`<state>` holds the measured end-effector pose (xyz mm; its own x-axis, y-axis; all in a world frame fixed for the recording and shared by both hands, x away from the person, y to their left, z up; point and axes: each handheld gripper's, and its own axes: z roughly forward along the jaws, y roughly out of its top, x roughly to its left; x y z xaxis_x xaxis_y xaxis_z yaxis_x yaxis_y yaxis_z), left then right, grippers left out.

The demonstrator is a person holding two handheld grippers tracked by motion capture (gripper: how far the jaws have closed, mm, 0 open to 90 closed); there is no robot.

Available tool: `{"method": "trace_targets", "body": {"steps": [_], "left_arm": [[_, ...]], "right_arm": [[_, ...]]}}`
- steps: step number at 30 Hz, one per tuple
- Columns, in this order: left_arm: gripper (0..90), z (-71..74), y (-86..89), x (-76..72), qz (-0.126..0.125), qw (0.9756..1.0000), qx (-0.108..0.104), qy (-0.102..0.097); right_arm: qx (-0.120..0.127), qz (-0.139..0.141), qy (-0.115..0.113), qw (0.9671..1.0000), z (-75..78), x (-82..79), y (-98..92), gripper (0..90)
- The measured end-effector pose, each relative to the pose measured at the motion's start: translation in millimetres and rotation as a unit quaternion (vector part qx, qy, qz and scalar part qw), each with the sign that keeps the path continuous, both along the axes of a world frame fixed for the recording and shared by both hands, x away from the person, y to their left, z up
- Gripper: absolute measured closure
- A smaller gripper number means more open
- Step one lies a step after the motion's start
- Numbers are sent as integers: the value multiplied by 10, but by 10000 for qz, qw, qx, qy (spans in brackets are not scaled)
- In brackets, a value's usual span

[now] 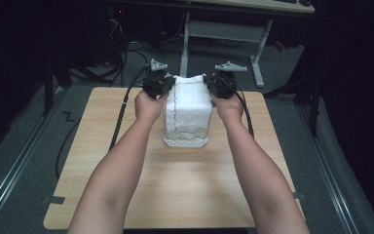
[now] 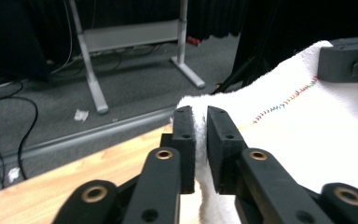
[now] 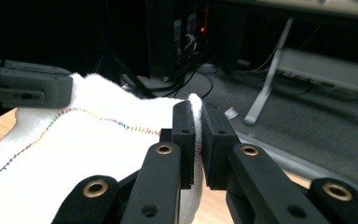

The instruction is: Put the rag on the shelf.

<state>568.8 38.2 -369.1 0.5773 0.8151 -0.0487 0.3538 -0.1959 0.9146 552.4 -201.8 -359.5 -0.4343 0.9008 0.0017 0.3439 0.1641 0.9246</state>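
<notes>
The left gripper and right gripper each pinch a top corner of the towel, which could slip out if one pulls too hard.

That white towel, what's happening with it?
A person holds a gripper in each hand. The left gripper and right gripper each have their jaws shut on an upper corner of the towel, lifting it above the wooden table. Its lower end hangs down to the tabletop.
</notes>
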Motion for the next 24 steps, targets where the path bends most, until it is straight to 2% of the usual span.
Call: {"method": "trace_targets", "body": {"steps": [3, 5, 8, 10, 14, 17, 18, 20, 21, 24], "left_arm": [[681, -24, 51, 13, -6, 9997, -212, 98], [671, -16, 82, 7, -25, 9994, -322, 140], [620, 3, 92, -23, -17, 9995, -297, 115], [608, 18, 90, -63, 6, 9997, -223, 23], [592, 35, 120, -139, 56, 9997, -217, -71], [584, 54, 162, -192, 61, 9997, -241, -85], [567, 69, 181, -213, 27, 9997, -239, -56], [561, 96, 202, -250, 17, 9999, -152, -53], [555, 120, 225, -295, 42, 9999, -110, -122], [556, 145, 268, -341, 0, 9996, -236, -137]], "right_arm": [[-145, -89, -12, 9999, -63, 17, 19, 787], [-114, -72, 7, 9999, -68, 21, 16, 780], [-130, -74, -21, 9999, -49, -1, 13, 746], [-149, -90, -37, 9998, -39, -13, 14, 739], [-186, -75, -107, 9997, 0, -106, 10, 688], [-194, -80, -139, 9997, 8, -149, 0, 656], [-183, -59, -133, 9997, 11, -195, -11, 620], [-150, -37, -122, 9998, 13, -213, -13, 609], [-172, 24, -83, 9998, 27, -252, -13, 594], [-172, 12, -175, 9997, 40, -310, -16, 593]]}}
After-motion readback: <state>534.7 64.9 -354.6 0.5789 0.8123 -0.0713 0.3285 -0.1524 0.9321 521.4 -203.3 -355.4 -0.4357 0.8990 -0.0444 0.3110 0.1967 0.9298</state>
